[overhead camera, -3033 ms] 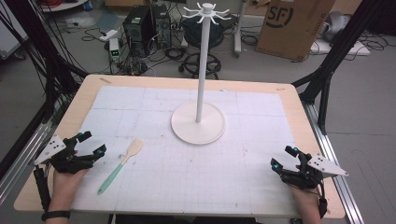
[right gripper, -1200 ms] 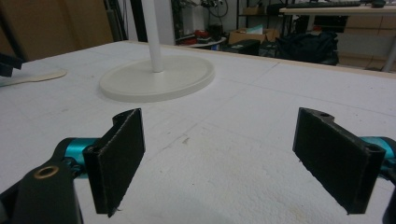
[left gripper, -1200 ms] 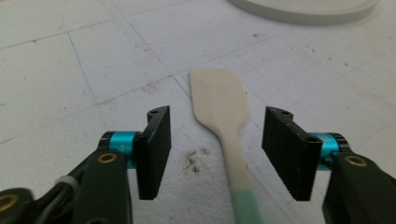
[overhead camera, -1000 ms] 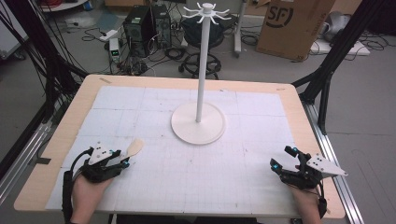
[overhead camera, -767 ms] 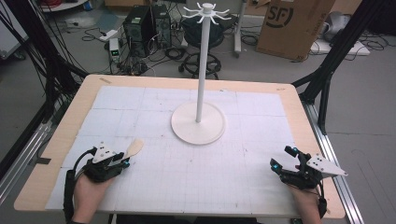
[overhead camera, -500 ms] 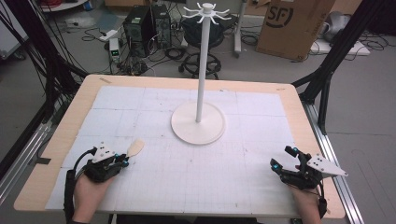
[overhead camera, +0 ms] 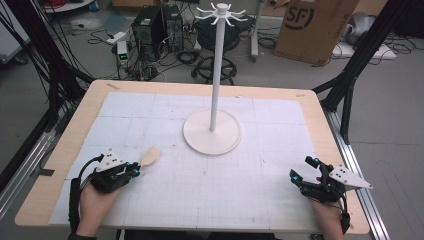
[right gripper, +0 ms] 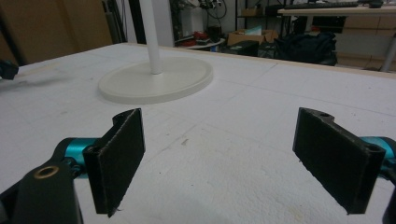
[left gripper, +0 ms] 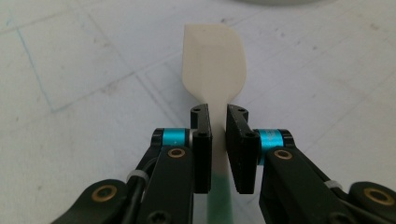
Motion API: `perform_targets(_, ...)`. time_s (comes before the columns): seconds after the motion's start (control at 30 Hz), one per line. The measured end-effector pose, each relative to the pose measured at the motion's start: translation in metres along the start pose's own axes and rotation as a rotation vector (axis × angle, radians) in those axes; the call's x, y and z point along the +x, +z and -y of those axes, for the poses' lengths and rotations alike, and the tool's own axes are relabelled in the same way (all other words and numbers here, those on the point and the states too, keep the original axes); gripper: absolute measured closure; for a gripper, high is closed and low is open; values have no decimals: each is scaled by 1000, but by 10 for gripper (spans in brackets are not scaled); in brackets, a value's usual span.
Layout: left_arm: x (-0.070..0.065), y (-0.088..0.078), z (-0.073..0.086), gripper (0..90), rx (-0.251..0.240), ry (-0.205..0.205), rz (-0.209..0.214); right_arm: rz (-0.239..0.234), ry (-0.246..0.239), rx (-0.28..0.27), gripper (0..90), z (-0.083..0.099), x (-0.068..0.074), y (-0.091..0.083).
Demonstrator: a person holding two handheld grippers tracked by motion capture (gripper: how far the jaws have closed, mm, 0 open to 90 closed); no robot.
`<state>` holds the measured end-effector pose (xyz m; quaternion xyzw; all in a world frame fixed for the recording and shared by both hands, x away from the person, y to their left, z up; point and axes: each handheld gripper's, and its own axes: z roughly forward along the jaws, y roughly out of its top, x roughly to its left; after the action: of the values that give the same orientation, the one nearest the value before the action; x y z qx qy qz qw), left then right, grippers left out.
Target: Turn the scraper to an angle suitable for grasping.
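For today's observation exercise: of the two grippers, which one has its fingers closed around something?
The left gripper: its fingers pinch the spatula at its neck. The right gripper rests with fingers wide apart, holding nothing.

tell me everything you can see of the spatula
The spatula lies flat on the white table mat, near its left front. Its blade is cream, flat, with one rounded corner, and looks like silicone; the handle is pale green. The left claw is closed on its neck, just behind the blade.
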<state>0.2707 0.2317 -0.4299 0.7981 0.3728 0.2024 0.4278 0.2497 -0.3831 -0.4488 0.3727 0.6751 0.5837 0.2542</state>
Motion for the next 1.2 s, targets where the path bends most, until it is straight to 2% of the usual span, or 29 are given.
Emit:
perform_targets(0.1,-6,4,-14,809,-19,34,46,1,-1,3,157,0,0,0)
perform_targets(0.17,-13,10,-25,809,-17,68,72,0,1,2,157,0,0,0)
perform_targets(0.3,-26,23,-47,810,-17,112,137,-1,-1,2,157,0,-1,0)
perform_targets(0.5,-50,45,-79,811,-38,183,240,-2,3,2,157,0,0,0)
perform_targets(0.63,-68,65,-97,812,-23,227,311,-1,6,3,157,0,0,0)
perform_targets(0.77,-85,87,-111,812,-28,247,392,0,4,-1,157,0,-1,0)
perform_targets(0.9,-105,112,-120,812,-10,274,459,1,1,-3,157,0,-1,0)
perform_targets(1.0,-122,129,-128,812,17,318,495,1,1,-5,157,0,-1,0)
perform_targets(1.1,-140,143,-136,812,19,344,543,2,6,-4,157,0,-1,-1)
perform_targets(1.2,-156,158,-142,812,27,381,575,2,8,-5,157,0,-1,-1)
